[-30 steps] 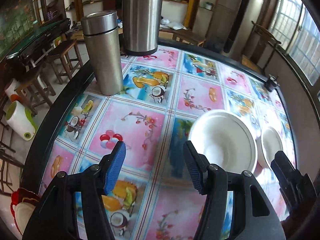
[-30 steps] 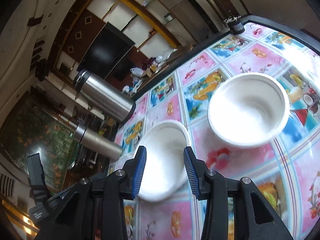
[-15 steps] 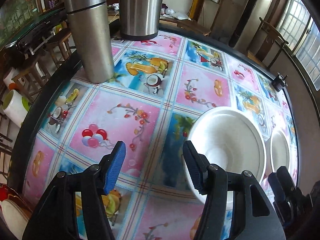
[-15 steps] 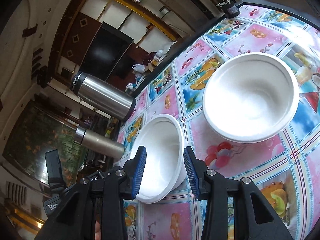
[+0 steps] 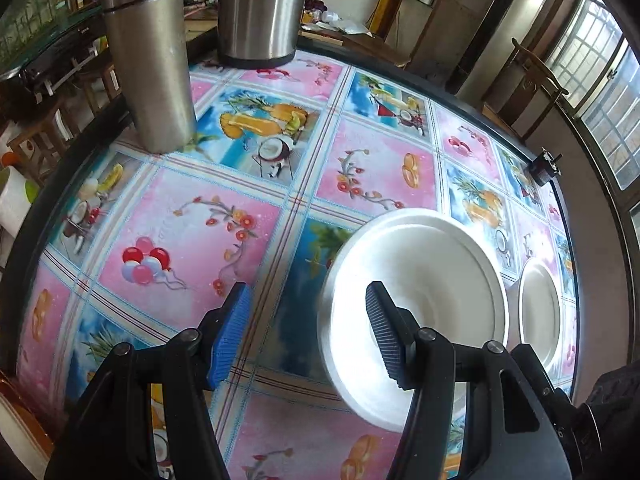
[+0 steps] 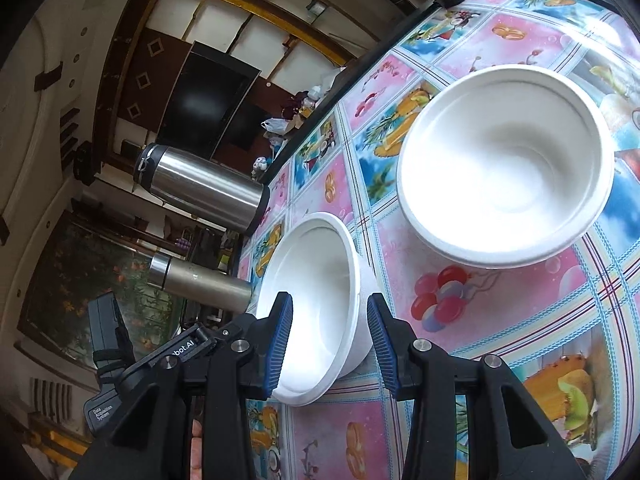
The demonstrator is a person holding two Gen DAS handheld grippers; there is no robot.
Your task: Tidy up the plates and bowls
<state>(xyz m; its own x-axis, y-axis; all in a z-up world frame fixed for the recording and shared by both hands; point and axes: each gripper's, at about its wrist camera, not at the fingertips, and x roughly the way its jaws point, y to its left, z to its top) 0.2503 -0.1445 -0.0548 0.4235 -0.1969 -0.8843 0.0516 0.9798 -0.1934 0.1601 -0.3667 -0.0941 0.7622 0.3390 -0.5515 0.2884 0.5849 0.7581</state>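
Bowls sit on the patterned tabletop (image 5: 224, 236): the far bowl (image 6: 508, 168) stands free, the near bowl (image 6: 320, 304) lies between my right gripper (image 6: 329, 338) fingers, spread either side of its rim. If I clench off-centre, it may tip. My left gripper (image 5: 306, 332) hangs released just beside it and could knock it.

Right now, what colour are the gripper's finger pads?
Blue ribbed pads, clearest in the right wrist view.

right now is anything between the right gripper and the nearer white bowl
Nothing visible. The right gripper is open, its fingers already straddling the rim of the nearer white bowl.
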